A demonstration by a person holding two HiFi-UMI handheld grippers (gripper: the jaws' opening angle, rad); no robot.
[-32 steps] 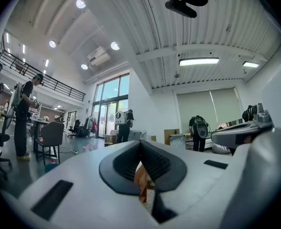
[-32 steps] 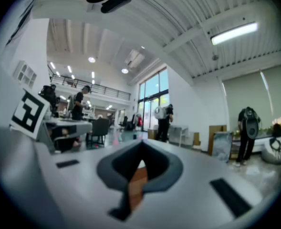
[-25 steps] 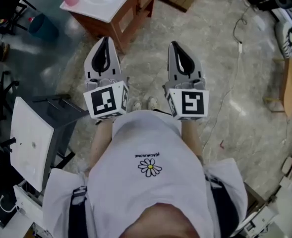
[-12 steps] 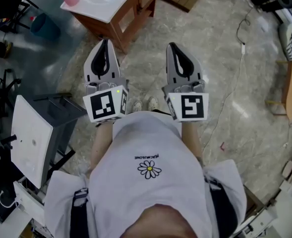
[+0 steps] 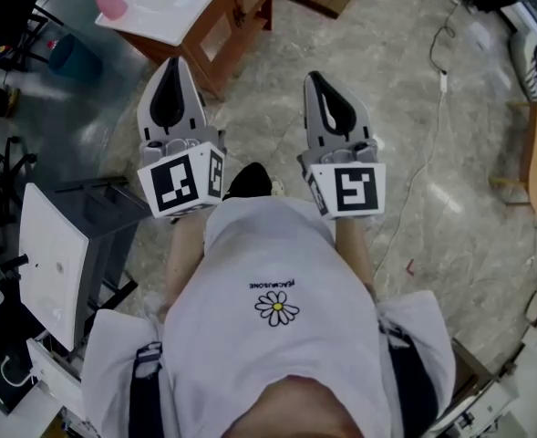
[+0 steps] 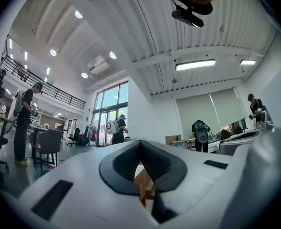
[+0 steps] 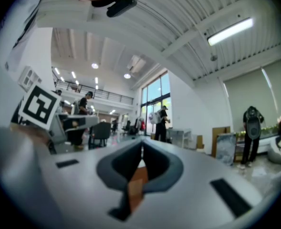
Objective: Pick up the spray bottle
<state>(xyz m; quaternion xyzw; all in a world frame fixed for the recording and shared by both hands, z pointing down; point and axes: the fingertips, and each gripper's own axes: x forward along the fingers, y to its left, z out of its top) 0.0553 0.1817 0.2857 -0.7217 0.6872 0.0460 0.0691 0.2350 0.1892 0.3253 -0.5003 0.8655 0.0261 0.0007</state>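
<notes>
Ahead of your left claw in the head view, the wooden cabinet corner sits close, with its white top beyond. The pink spray bottle sits on that top, forward and left of the claw, well apart. Your right claw faces open stone floor, with a cable off to its right. Over to the left gripper view: jaws pressed together, nothing between them, a wide hall ahead, people standing far off. Right gripper view: jaws likewise clenched on nothing, and the left claw's marker cube is close on its left.
</notes>
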